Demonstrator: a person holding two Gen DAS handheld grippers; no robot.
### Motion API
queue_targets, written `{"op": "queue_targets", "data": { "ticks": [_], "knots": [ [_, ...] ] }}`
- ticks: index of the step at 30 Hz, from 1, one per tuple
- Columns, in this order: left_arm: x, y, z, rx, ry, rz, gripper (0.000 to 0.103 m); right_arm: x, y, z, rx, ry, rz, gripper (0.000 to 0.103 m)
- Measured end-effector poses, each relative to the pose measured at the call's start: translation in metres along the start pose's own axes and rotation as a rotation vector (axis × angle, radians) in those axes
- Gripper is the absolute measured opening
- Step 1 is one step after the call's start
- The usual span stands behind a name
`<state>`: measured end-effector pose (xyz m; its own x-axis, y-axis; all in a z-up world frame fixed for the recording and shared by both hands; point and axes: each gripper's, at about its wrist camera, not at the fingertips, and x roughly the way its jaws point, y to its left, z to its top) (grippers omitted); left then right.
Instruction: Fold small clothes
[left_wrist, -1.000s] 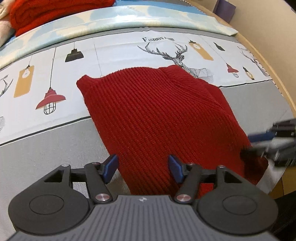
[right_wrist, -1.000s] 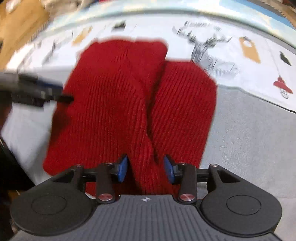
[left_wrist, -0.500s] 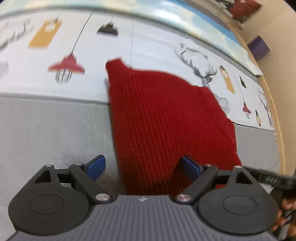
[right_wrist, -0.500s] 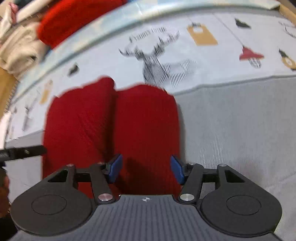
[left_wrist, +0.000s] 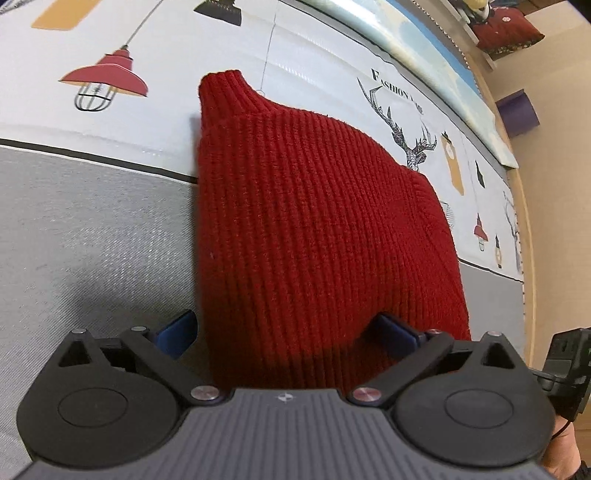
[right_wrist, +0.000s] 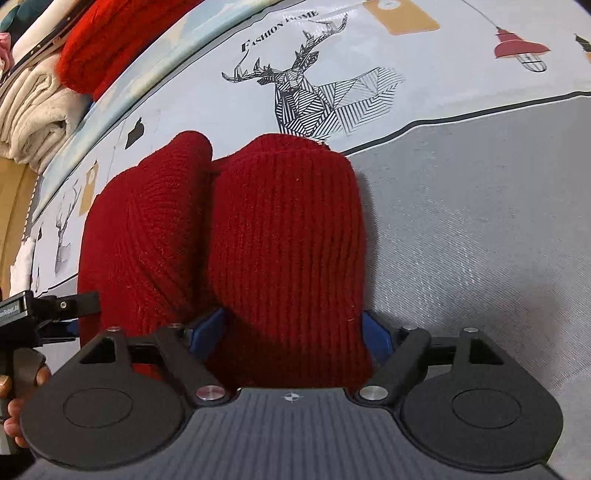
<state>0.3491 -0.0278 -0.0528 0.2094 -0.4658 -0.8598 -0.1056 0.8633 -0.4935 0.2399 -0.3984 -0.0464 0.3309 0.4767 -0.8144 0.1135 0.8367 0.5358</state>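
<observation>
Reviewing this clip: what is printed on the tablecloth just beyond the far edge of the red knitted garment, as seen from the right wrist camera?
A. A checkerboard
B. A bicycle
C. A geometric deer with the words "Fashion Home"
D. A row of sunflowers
C: in the right wrist view a line-drawn geometric deer under "Fashion Home" lettering sits on the tablecloth right behind the red knitted sweater.

The left gripper jaws are opening, straddling the folded red sweater's near edge.
</observation>
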Motion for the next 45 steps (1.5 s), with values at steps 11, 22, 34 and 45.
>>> {"op": "queue_targets", "data": {
  "ticks": [11, 22, 34, 45],
  "knots": [
    [-0.012, -0.016, 0.022, 0.109, -0.023, -0.011, 0.067, 0.001, 0.014, 0.009, -0.039, -0.024, -0.006, 0.056],
    [-0.074, 0.006, 0.067, 0.174, -0.187, 0.102, 0.062, 0.013, 0.077, 0.030, -0.076, -0.129, 0.161, 0.017],
    [-0.127, 0.069, 0.098, 0.062, -0.288, 0.159, 0.066, 0.046, 0.141, 0.038, -0.172, -0.169, 0.072, 0.030],
    [-0.124, 0.041, 0.042, 0.382, -0.226, 0.273, 0.068, 0.014, 0.140, 0.023, -0.189, -0.214, 0.048, 0.044]
  ]
}}
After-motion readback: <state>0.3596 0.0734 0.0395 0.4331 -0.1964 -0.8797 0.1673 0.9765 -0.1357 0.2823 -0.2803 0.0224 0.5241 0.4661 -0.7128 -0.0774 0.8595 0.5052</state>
